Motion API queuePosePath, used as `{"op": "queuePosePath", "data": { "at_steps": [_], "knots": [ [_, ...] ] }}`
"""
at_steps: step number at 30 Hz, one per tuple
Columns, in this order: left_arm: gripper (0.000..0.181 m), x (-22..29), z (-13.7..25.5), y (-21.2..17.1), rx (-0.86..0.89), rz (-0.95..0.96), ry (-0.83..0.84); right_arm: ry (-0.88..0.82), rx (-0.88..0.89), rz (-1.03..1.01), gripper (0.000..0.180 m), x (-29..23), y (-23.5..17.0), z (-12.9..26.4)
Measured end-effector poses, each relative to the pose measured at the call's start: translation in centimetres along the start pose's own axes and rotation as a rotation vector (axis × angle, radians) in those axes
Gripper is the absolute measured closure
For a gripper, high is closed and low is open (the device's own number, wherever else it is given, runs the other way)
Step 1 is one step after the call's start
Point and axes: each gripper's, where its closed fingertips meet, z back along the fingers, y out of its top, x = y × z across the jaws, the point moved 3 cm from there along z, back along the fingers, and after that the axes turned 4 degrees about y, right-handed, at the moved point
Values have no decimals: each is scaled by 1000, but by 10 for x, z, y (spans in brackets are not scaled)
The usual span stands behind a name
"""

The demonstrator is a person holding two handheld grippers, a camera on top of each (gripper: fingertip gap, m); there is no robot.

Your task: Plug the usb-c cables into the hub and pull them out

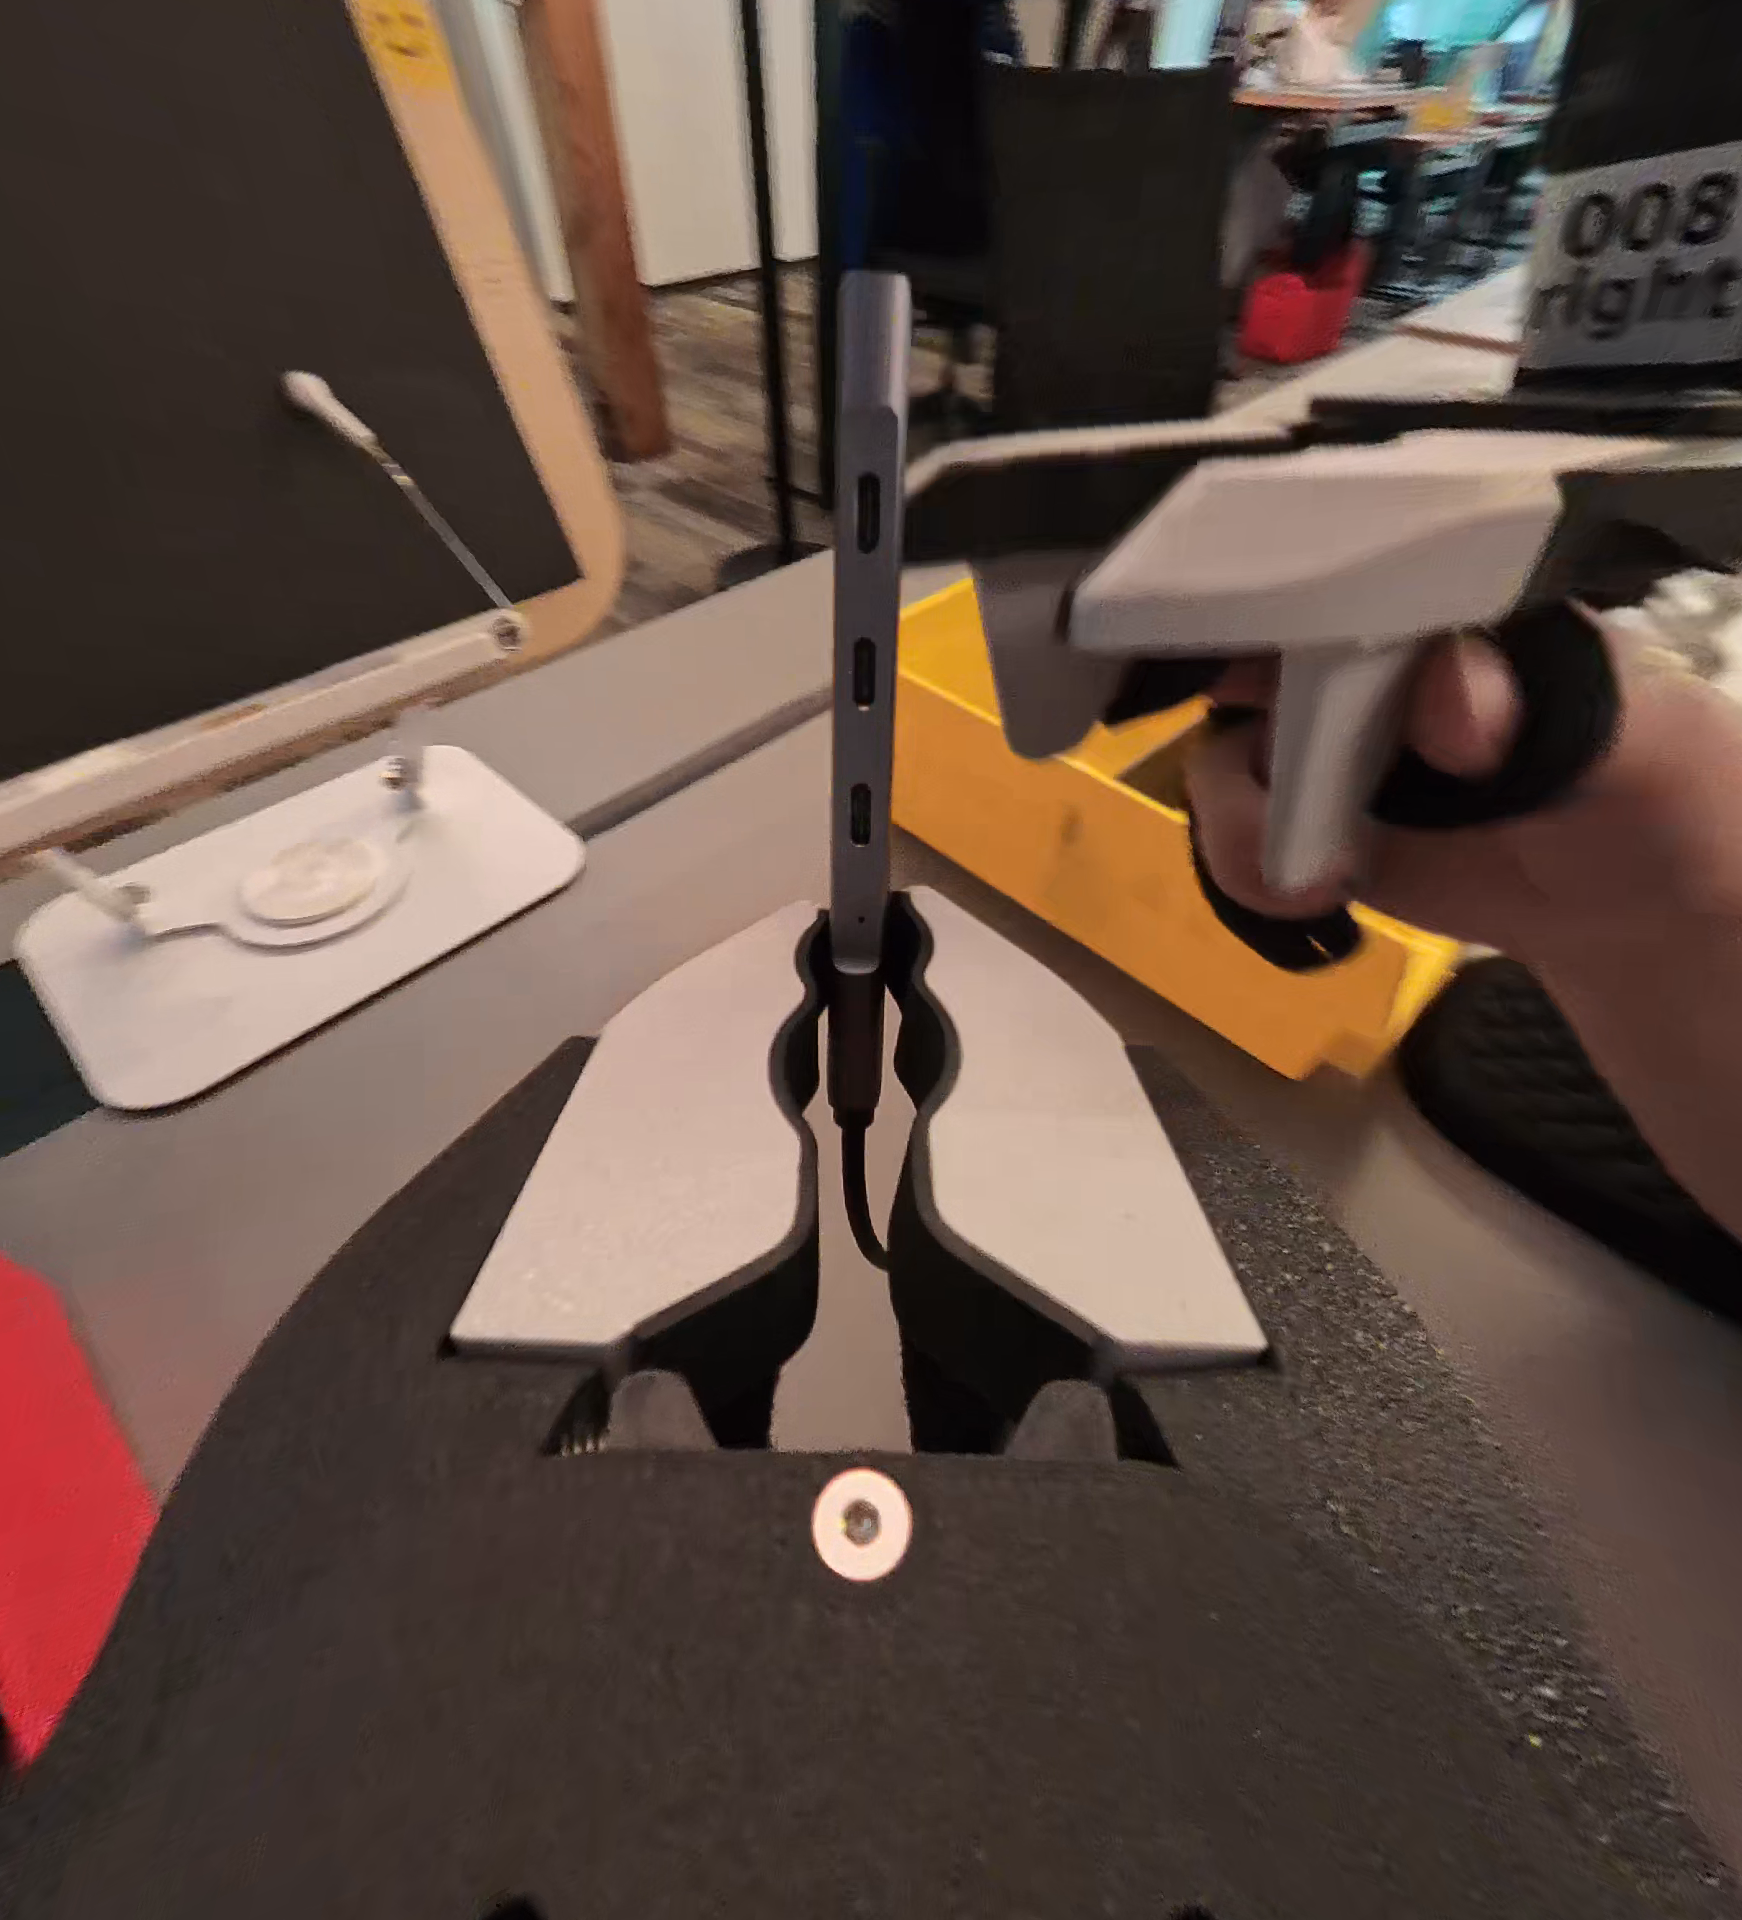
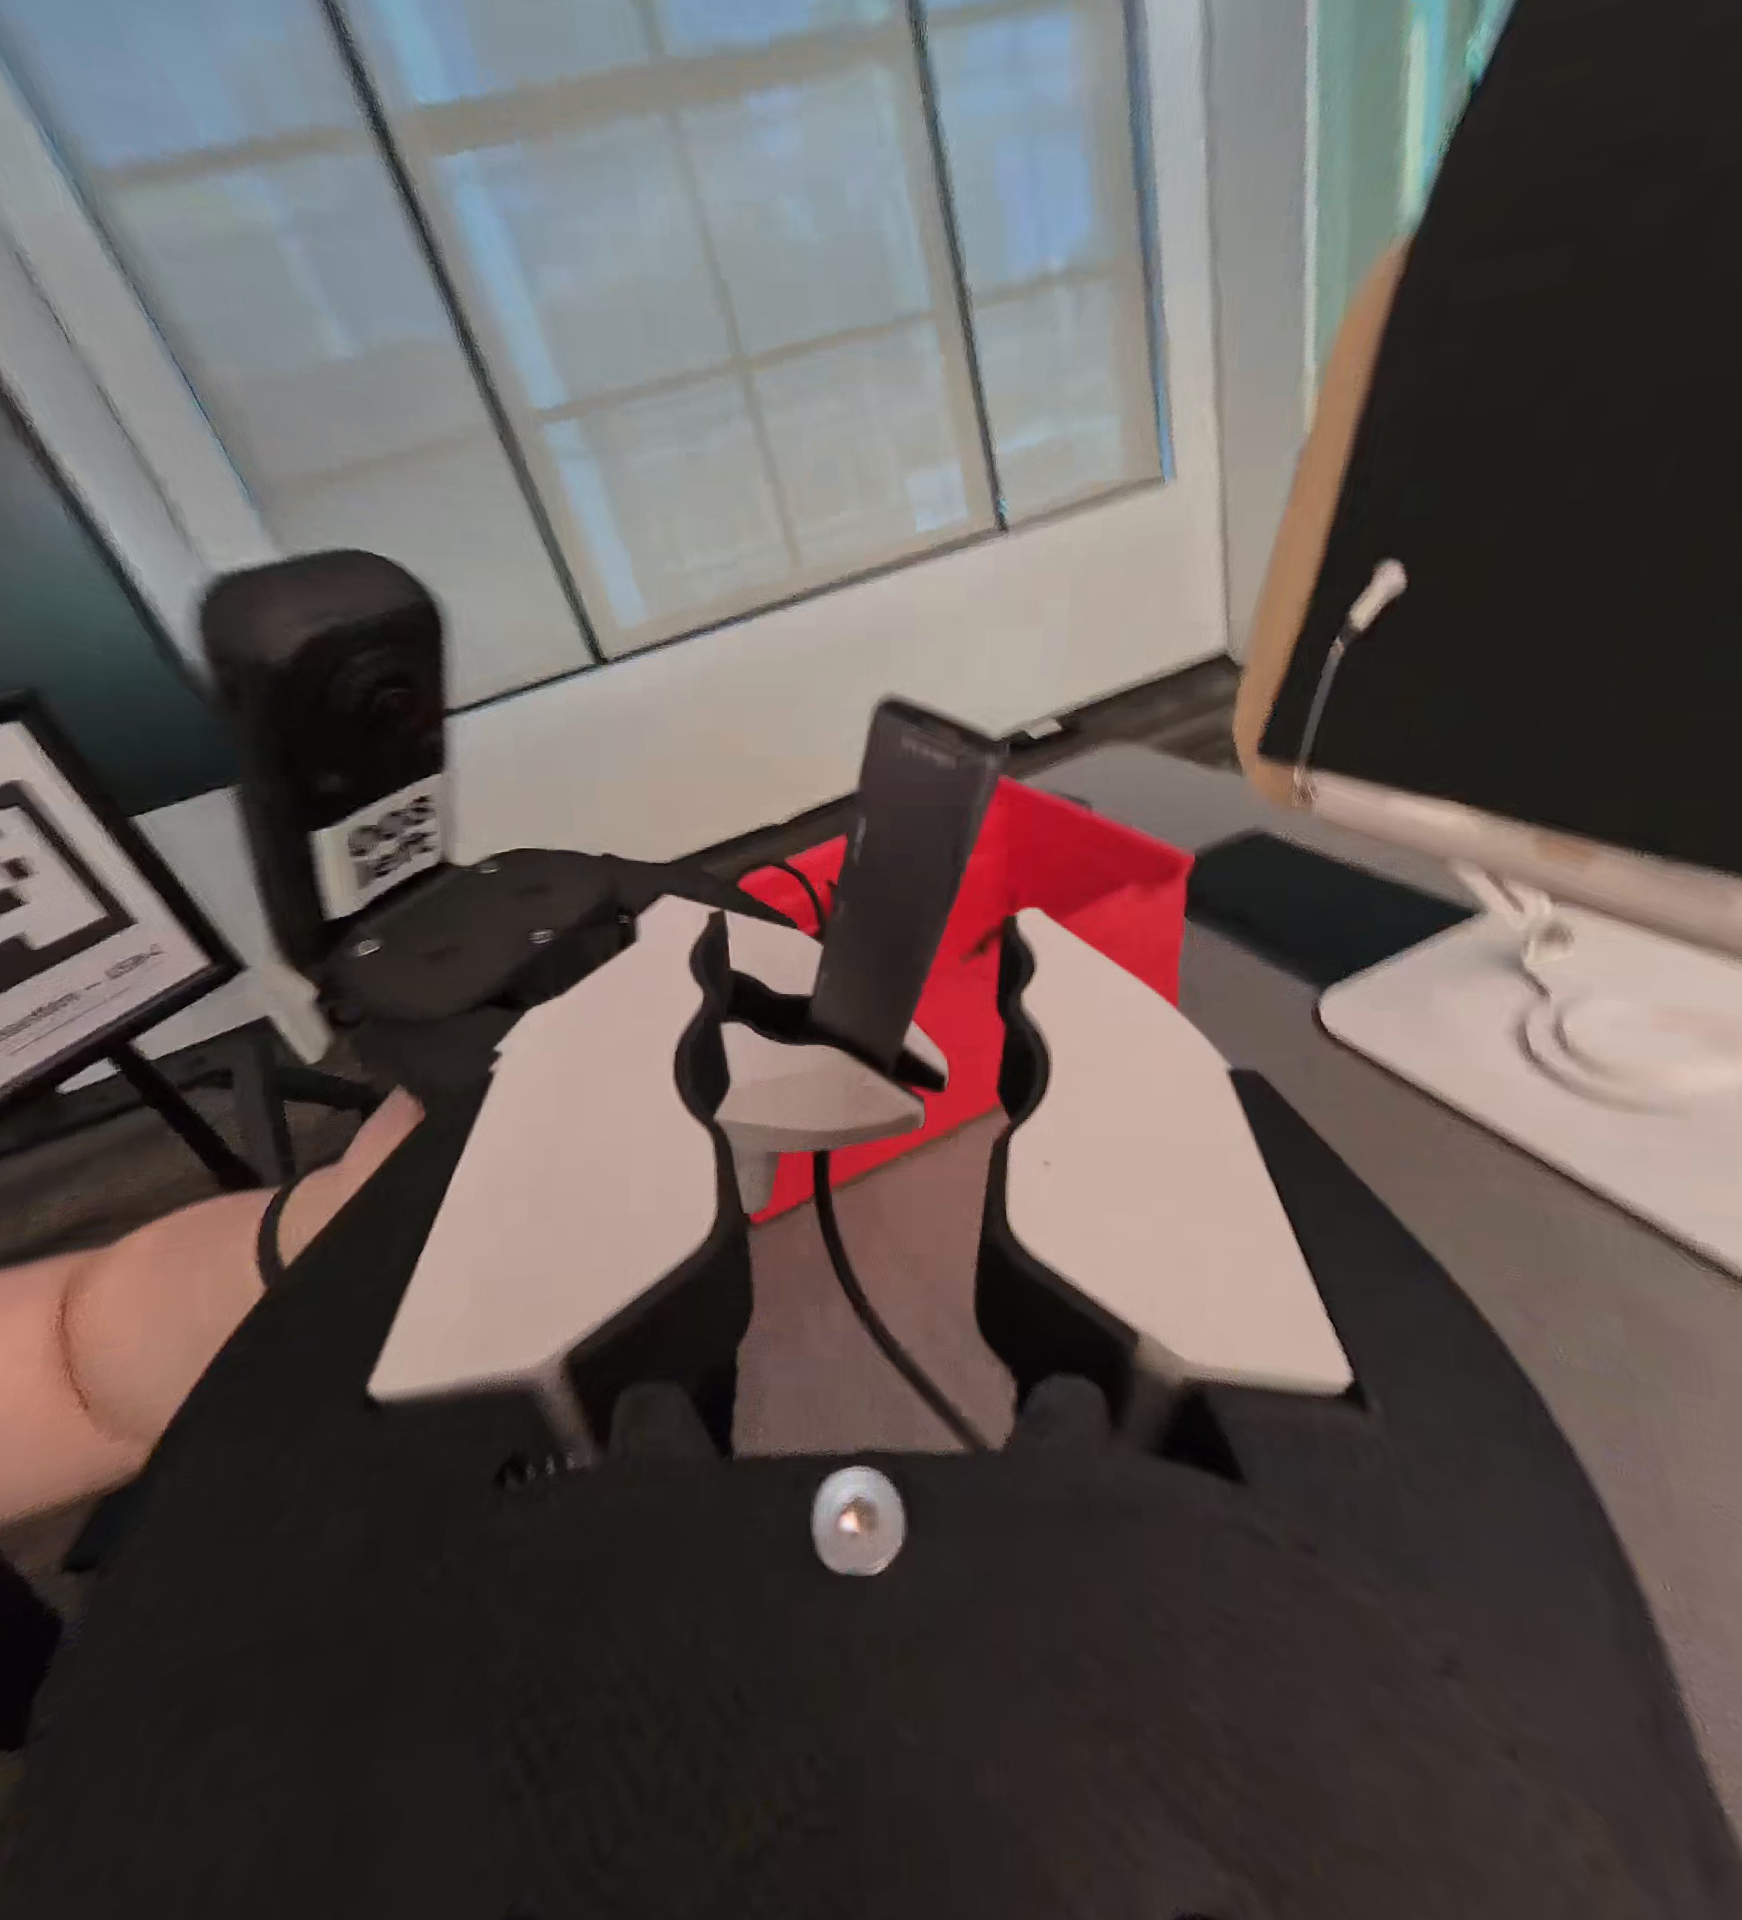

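Three empty ports run up the hub (image 1: 867, 644), held upright pinched in the left tongs (image 1: 859, 971); right tongs (image 2: 862, 987) spread, empty, just beside the hub's port edge.

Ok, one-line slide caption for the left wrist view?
Left gripper holds the grey hub upright, three ports empty, right gripper alongside.

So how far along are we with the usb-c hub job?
Done: the left gripper has the hub clamped upright by its cable end. In hand: the right gripper is open and empty beside it. Left: all three visible ports are empty, so any plugging in and pulling out is ahead, or that round is over.
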Motion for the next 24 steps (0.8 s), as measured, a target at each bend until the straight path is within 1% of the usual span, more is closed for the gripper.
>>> {"op": "queuePosePath", "data": {
  "at_steps": [3,4,5,8,10,11,13,15,17,20,22,24],
  "knots": [
    [172,-5,-7,-7,24,1,85,-136,-46,-42,131,11,-26,-14],
    [172,-4,-9,-9,22,-2,94,-160,-59,-46,142,13,-33,-17],
    [172,-4,-11,-13,14,-6,106,-148,-60,-53,152,13,-36,-18],
    [171,-4,-10,-24,-6,-13,121,-85,-90,-112,155,13,-45,-22],
    [167,-4,-3,-38,-65,19,98,-70,-213,-58,155,17,-55,-23],
    [166,-3,4,-46,-84,39,85,-96,-270,-1,155,22,-58,-21],
    [162,-3,25,-58,-99,51,73,-125,-448,117,155,29,-68,-16],
    [164,-8,55,-64,-90,23,96,-161,-639,201,155,37,-81,-13],
    [165,-22,88,-63,-63,-10,162,-156,-827,249,155,48,-103,-18],
    [168,-52,135,-51,-26,-54,246,-174,-1105,271,155,72,-145,-28],
    [167,-80,164,-44,-20,-68,316,-149,-1225,246,155,82,-170,-35],
    [167,-106,189,-40,-14,-55,366,-147,-1288,230,155,90,-187,-41]
  ]
}}
